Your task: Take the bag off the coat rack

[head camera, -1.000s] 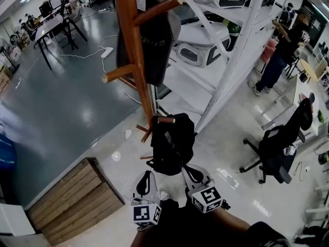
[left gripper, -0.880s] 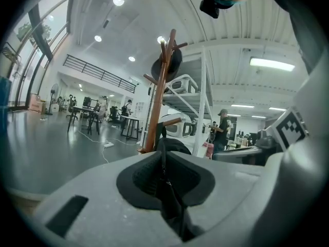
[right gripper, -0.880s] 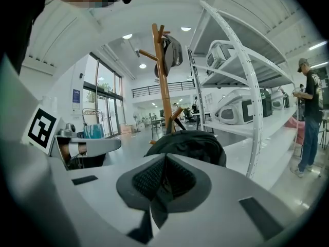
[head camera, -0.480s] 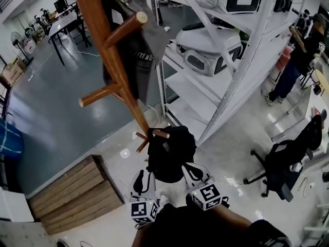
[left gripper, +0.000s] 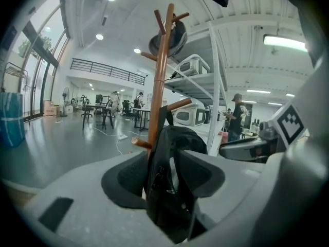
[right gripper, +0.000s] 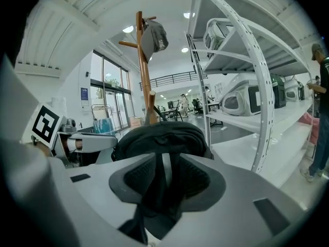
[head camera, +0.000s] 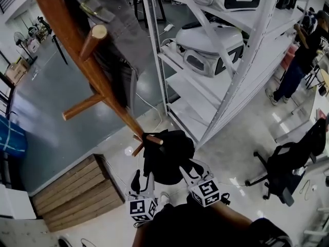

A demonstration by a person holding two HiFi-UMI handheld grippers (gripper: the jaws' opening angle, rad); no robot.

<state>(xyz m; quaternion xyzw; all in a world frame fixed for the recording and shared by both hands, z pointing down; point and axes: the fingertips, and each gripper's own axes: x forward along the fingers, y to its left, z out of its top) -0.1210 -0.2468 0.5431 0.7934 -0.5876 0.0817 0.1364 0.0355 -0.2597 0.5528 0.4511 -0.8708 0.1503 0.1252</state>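
Note:
A black bag (head camera: 167, 156) hangs from a low peg (head camera: 152, 139) of the wooden coat rack (head camera: 77, 40). Both grippers are at its lower edge. My left gripper (head camera: 143, 179) is at the bag's left side. In the left gripper view the bag (left gripper: 172, 153) stands between the jaws of the left gripper (left gripper: 169, 174), which are opening wide and no longer pinch it. My right gripper (head camera: 193, 170) is at the bag's right side. In the right gripper view a strap of the bag (right gripper: 159, 138) lies loosely between the opening jaws of the right gripper (right gripper: 163, 176).
A grey cap (head camera: 110, 19) hangs high on the rack. White metal shelving (head camera: 226, 86) with white machines stands right behind the rack. A wooden pallet (head camera: 77, 194) lies at the left, a black office chair (head camera: 288, 163) at the right, and a person (head camera: 303, 50) stands at the far right.
The head view has swung, so the rack leans further left. Both grippers have stayed at the bag's lower edge and their fingers have spread apart. The bag still hangs on its peg.

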